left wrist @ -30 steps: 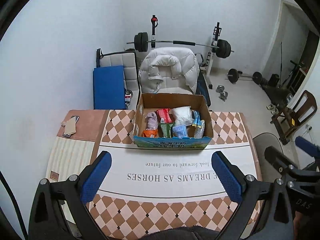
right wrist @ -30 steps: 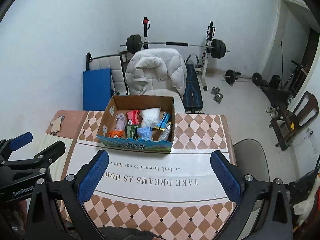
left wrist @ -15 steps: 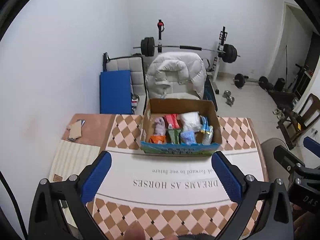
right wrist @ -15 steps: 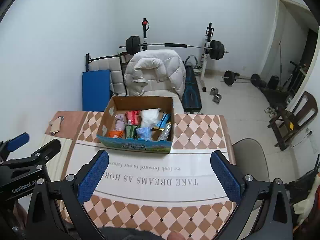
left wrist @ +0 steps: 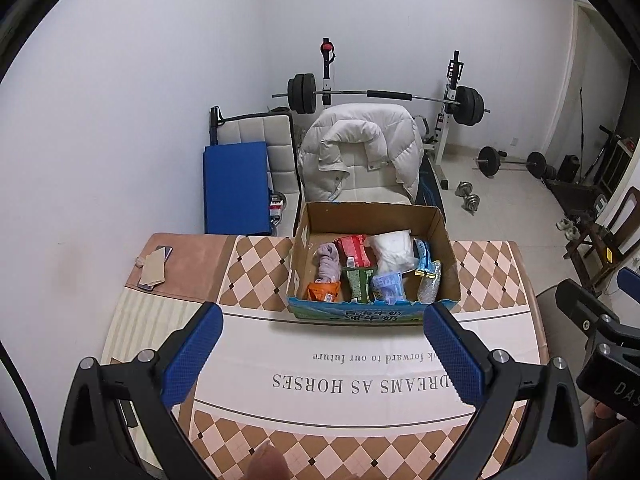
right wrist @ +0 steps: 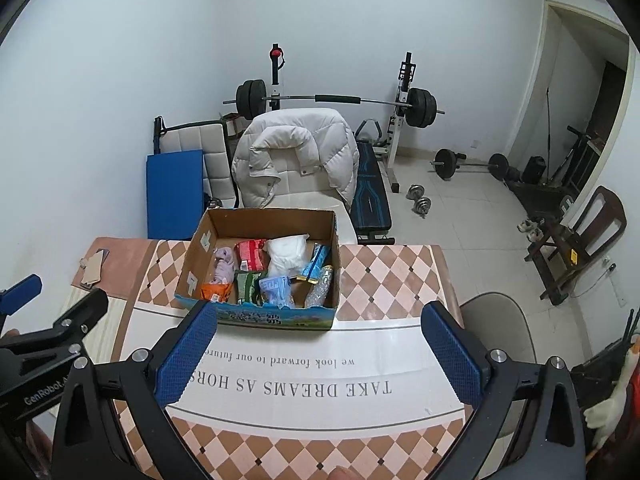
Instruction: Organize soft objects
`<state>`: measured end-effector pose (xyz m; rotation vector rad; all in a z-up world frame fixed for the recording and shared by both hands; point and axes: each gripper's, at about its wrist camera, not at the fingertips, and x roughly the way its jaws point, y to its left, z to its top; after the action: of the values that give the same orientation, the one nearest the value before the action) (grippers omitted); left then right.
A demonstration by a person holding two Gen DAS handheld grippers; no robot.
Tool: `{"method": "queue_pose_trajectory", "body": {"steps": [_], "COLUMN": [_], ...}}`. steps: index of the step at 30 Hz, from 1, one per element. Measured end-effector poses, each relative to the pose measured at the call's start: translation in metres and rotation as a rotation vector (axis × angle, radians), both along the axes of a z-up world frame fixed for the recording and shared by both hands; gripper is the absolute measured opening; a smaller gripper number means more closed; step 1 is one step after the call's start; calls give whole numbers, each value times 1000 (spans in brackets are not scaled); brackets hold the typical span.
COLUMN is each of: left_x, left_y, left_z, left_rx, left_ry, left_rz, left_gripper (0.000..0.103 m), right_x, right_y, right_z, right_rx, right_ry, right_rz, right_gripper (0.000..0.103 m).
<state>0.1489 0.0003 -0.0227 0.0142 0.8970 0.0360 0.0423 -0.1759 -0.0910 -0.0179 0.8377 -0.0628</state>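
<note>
Tools: left tool (left wrist: 322, 350) and right tool (right wrist: 318, 348) are hovering wide, empty, near the cardboard box (left wrist: 356, 312).
Advice: descending slowly, pinching one soft packet (left wrist: 387, 286) centrally.

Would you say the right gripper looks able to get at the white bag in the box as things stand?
Probably yes. The right gripper is open and empty, the box has no lid, and the white bag lies on top near the middle. Only bare table lies between, though the front wall means coming in from above.
</note>
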Motion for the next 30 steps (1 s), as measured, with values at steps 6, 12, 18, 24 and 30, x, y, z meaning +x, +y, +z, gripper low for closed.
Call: {"method": "queue_pose_trajectory", "body": {"steps": [6, 12, 18, 24, 30], "left_x": [5, 11, 13, 14, 15], "left_y": [-2, -3, -4, -4, -4], "left_z": [0, -2, -2, -2, -2], "left_rx": [-7, -12, -13, -12, -10], "left_ry": [-1, 8, 5, 4, -4], "left_rz": [-7, -19, -17, -24, -23], "left_gripper": [103, 103, 103, 103, 103], "right_x": [14, 19, 19, 18, 18], "right_y": [3, 0, -3, -5, -6], "right_z": [-5, -9, -10, -12, -13], "right_rx": [-4, -3, -4, -10, -12], "right_ry": [4, 10, 11, 9, 8], "right_rz": [-8, -21, -30, -42, -44], "right_gripper": [103, 103, 103, 103, 103]}}
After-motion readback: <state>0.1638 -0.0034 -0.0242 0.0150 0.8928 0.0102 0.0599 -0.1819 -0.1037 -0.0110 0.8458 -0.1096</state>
